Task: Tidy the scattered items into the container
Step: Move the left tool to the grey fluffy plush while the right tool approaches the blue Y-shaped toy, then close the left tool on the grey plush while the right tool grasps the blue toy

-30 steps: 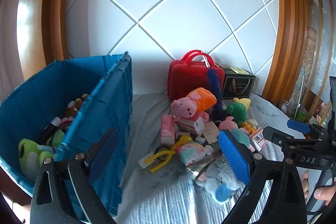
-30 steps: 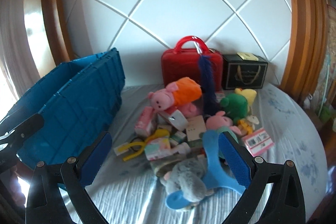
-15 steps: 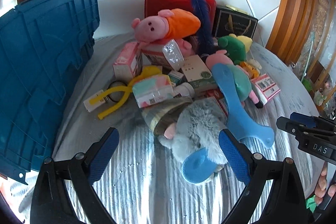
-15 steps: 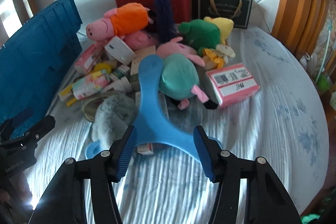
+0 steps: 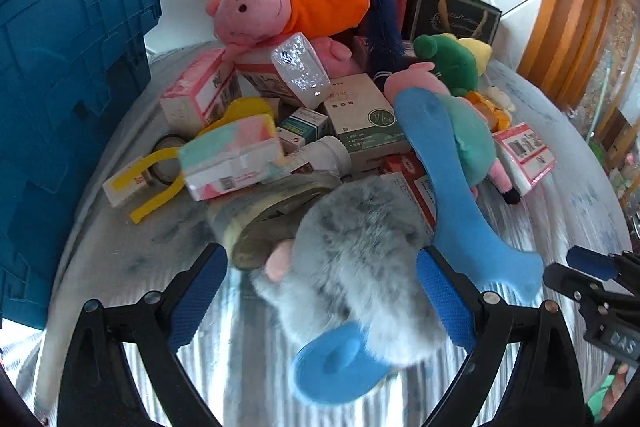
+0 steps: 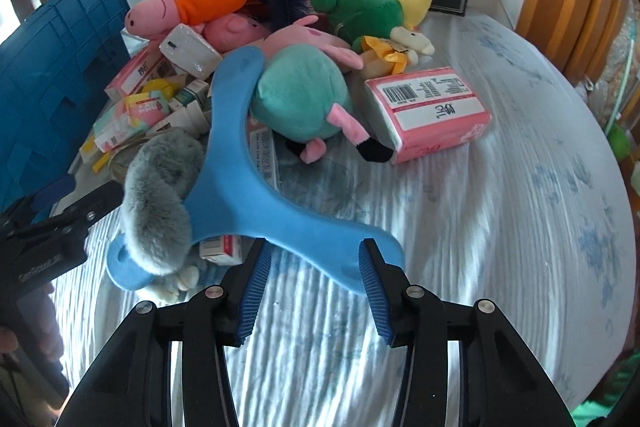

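A: Tongs check pls. What's each one doing rn?

B: Left tongs are gaping wide, hanging over the grey furry plush, pads not touching it. Right tongs have just been narrowing, now sitting half-closed round the near arm of the blue three-armed boomerang. Pads aren't pressing yet afaict, so nothing's gripped.

B: Both are lying on the bed, front of the pile. Blue crate is standing off to the left.

A: Tips for the grab?

B: Boomerang's flat, so I'm thinking pinch the arm edge-on, deep in the pads, else it's slipping out. Its other arm is resting on the teal plush and the grey one's overlapping it, so lifting slow probs avoids dragging stuff. Plush is squashy: go low, grip the body, not fur.
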